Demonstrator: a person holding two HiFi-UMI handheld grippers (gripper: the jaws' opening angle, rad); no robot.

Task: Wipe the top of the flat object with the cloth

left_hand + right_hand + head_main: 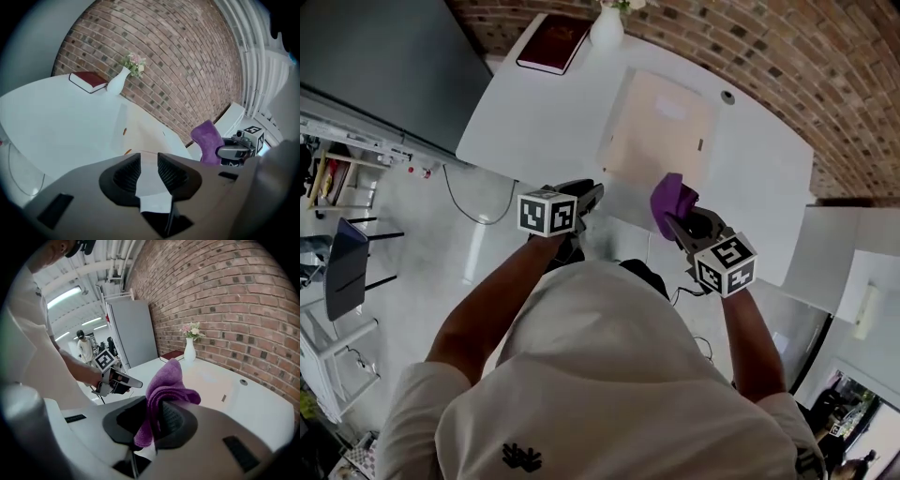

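Beyond the person's white shirt [609, 375], the right gripper [682, 223] is clenched on the purple cloth [672, 197] at the near edge of the counter [534, 122]. The left gripper [589, 195], to its left, hangs released (nothing between its jaws). The flat beige board [661, 131] lies just farther in, mid-counter.

Bright, even light from ceiling tubes [63, 296]; gripper views bulge and darken at edges.

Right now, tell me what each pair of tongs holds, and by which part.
The right tongs clamp the purple cloth by its lower bunched end; the rest stands up above the jaws. The left tongs are open and hold nothing.
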